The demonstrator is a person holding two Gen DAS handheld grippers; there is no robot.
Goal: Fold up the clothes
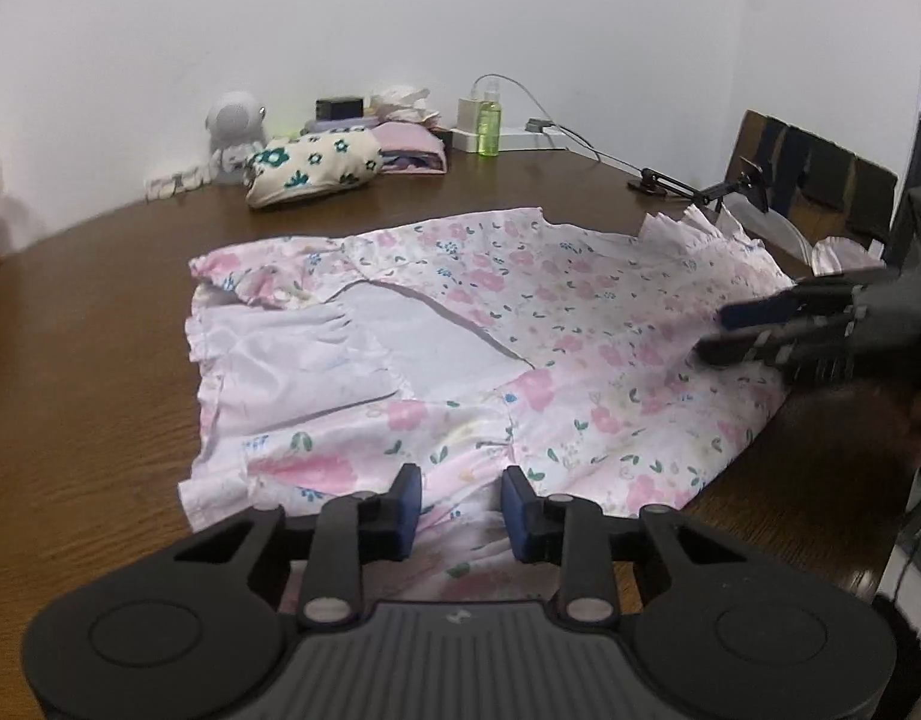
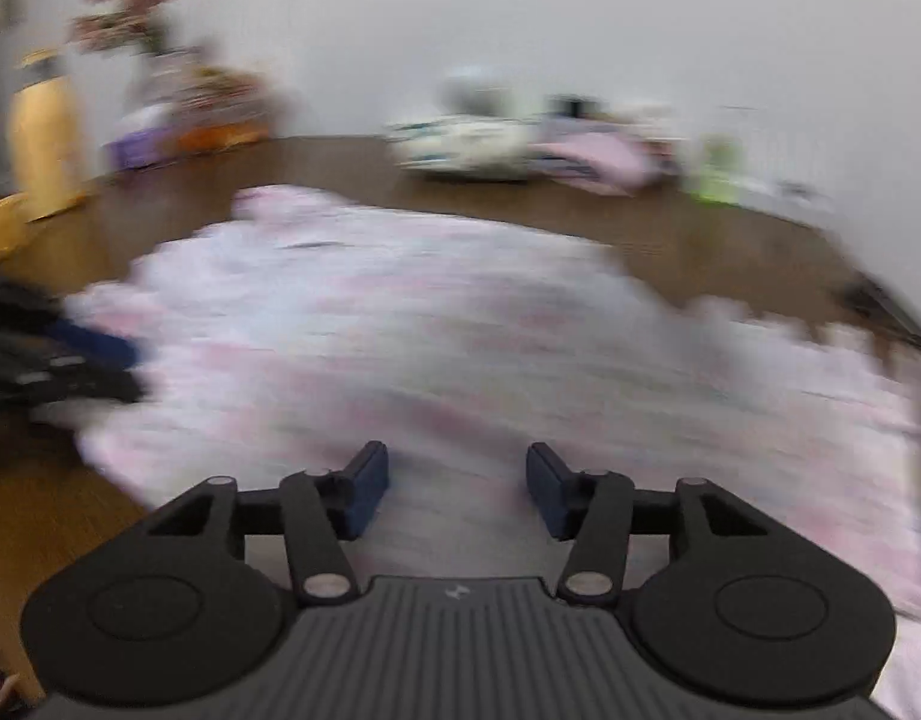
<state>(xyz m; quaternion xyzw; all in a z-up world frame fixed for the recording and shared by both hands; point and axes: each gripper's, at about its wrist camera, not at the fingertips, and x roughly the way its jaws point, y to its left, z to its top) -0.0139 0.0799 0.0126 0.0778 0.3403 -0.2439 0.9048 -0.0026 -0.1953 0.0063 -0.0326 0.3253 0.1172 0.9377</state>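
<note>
A pink floral garment (image 1: 460, 354) lies spread across the brown wooden table (image 1: 88, 360), partly folded, with its pale inner side showing at the left; the left gripper (image 1: 460, 504) sits over the near hem, jaws apart, no cloth pinched between them; the right gripper (image 2: 458, 489) — jaws wider, nothing held — hovers over the garment's right part; far behind lie folded clothes (image 1: 313, 165) and a green bottle (image 1: 489, 120).
</note>
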